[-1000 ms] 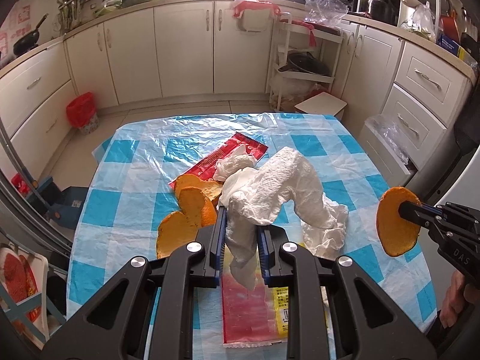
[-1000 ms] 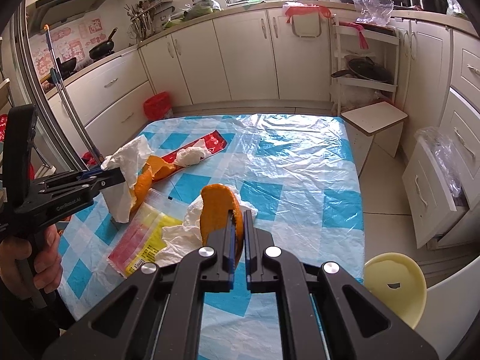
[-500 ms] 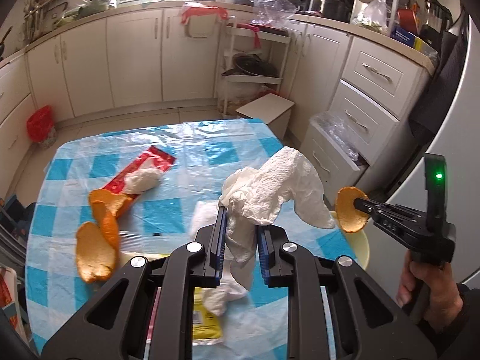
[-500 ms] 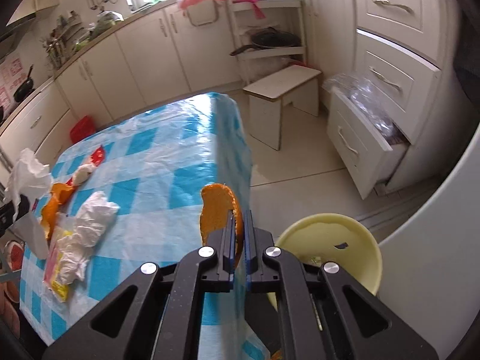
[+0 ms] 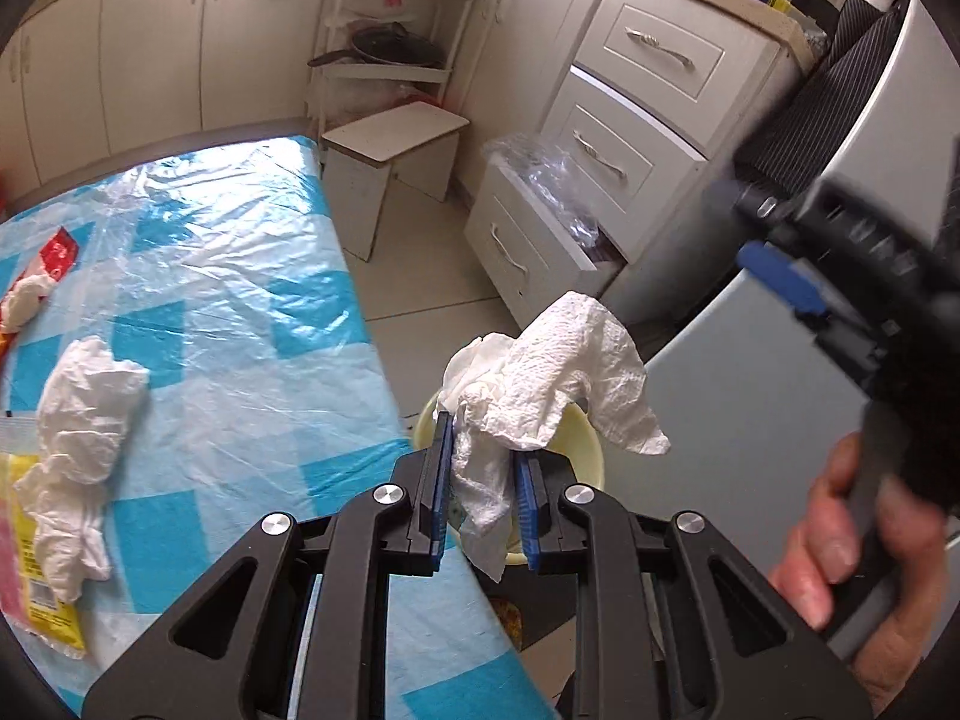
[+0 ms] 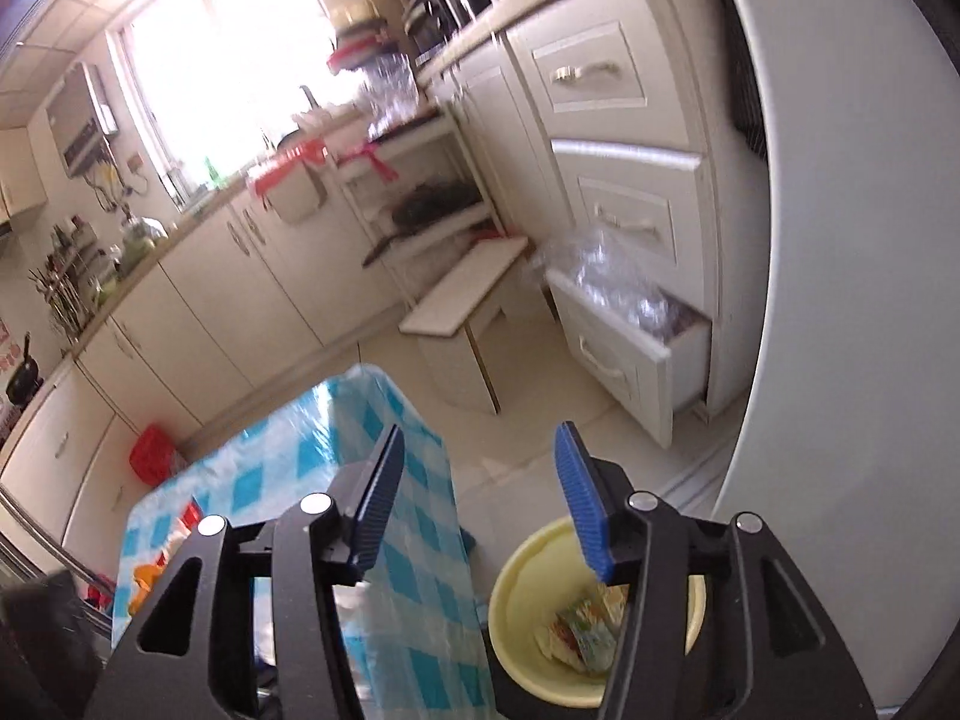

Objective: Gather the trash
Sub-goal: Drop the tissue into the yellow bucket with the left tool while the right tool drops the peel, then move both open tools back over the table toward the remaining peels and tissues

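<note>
The left tool (image 5: 483, 501) is clamped on a crumpled white paper towel (image 5: 552, 384), gripped low between its blue pads (image 5: 441, 480). The towel's long axis runs roughly upward from the jaws and then bends over to the right, so that its free corner points down and right, while a shorter tail hangs straight down below the pads. It is held off the edge of the surface (image 5: 240, 312), directly above the pale yellow bin (image 5: 591, 450) that stands on the floor just beside it.

The right tool (image 6: 477, 492) has its jaws spread wide with nothing between them, and it hangs above the same yellow bin (image 6: 516, 600), where printed wrappers (image 6: 582, 636) lie at the bottom. In the left wrist view the right tool (image 5: 780, 276) is blurred, with the right hand (image 5: 852, 576) wrapped round its grip.

On the blue-checked surface under clear plastic sheeting a second crumpled paper towel (image 5: 78, 438) lies lengthwise toward the near edge, partly over a yellow and pink packet (image 5: 30, 576). Farther back a small tissue wad (image 5: 24, 303) rests on a red wrapper (image 5: 57, 252). An orange peel (image 6: 144, 585) shows at the surface's far side in the right wrist view.
</note>
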`<state>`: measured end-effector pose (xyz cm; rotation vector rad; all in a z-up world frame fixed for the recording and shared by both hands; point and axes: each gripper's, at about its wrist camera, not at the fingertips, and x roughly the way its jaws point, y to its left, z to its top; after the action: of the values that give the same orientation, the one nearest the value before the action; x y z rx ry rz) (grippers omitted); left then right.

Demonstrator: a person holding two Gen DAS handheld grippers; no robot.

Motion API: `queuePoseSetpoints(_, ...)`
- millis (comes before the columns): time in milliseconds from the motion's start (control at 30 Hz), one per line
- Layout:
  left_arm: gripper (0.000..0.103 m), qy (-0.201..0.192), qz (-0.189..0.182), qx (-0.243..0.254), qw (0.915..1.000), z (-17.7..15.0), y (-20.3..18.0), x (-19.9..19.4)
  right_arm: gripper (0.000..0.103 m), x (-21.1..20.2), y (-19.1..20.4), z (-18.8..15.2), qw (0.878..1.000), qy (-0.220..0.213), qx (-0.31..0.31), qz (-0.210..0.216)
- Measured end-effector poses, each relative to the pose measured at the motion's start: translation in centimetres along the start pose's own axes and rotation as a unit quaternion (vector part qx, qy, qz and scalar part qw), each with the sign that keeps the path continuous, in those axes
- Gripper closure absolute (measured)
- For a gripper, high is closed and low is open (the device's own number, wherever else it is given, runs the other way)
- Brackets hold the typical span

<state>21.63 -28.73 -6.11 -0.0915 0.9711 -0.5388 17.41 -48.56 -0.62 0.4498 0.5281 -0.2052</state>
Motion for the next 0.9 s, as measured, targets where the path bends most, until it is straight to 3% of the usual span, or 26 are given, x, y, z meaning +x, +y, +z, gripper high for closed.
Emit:
queuePoseSetpoints(100,0.084,0.026,-0.004,0.002,0.9996,0.4,-1.8,3.1,0.037,-3.0,0.3,1.3,0.998,-0.067,-0.003,0.003)
queuePoseSetpoints(167,0.070,0.045,-0.004,0.003,0.9990,0.7,-2.8,5.1,0.035,-3.8,0.4,2.0,0.996,-0.089,0.000,0.006)
queuePoseSetpoints(267,0.052,0.060,0.003,0.005,0.9982,1.0,-3.9,6.7,0.033,-3.9,0.3,2.7,0.996,-0.093,0.009,0.012)
queuePoseSetpoints(400,0.041,0.050,0.017,0.016,0.9985,1.1,-3.7,5.5,0.032,-3.5,0.6,3.2,0.996,-0.079,0.017,0.024)
queuePoseSetpoints(667,0.030,-0.006,0.091,0.013,0.9957,1.4,3.4,-4.1,0.019,-3.2,4.9,2.6,0.997,-0.059,-0.016,0.047)
queuePoseSetpoints(900,0.019,-0.079,0.191,-0.019,0.9784,0.8,12.8,-15.5,0.013,-2.0,11.9,-0.3,0.993,-0.039,-0.090,0.069)
